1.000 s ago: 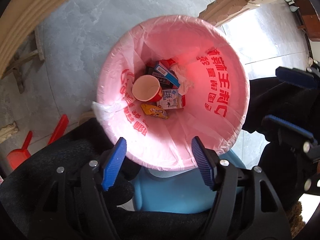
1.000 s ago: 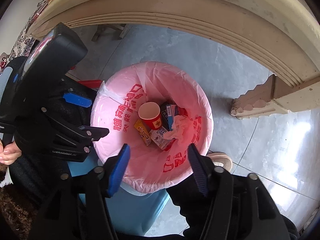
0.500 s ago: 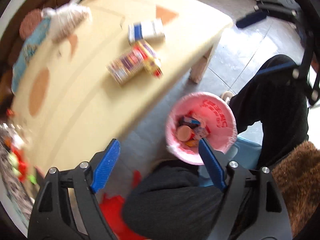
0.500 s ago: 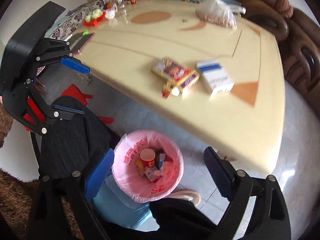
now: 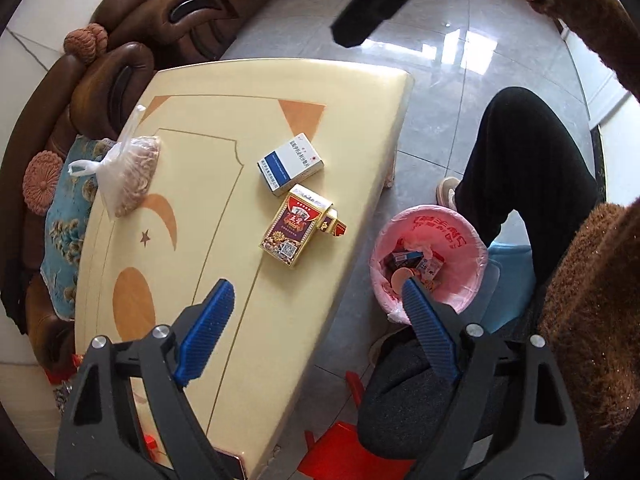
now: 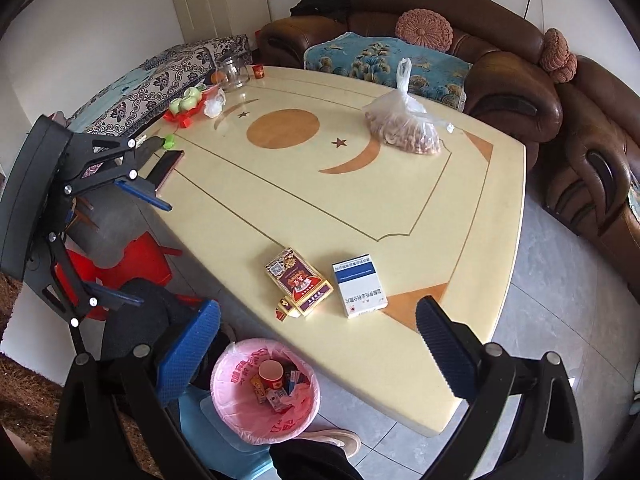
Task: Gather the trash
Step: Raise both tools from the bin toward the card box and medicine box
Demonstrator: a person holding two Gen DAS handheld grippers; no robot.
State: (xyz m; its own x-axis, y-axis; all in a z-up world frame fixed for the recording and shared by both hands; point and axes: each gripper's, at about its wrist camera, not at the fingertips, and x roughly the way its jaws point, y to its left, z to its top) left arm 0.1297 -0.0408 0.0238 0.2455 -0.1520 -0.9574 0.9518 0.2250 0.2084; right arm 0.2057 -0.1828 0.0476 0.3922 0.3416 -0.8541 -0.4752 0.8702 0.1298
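My left gripper (image 5: 316,300) is wide open and holds nothing. It hangs over the edge of the yellow table (image 5: 224,208). At 12 o'clock from it lie a red box (image 5: 290,226) and, just past it, a white box (image 5: 290,164). The pink trash bin (image 5: 460,280) sits on the floor at 2 o'clock, with a cup and small boxes inside. My right gripper (image 6: 318,344) is wide open too, holding nothing, and the bin (image 6: 228,396) sits at 7 o'clock from it.
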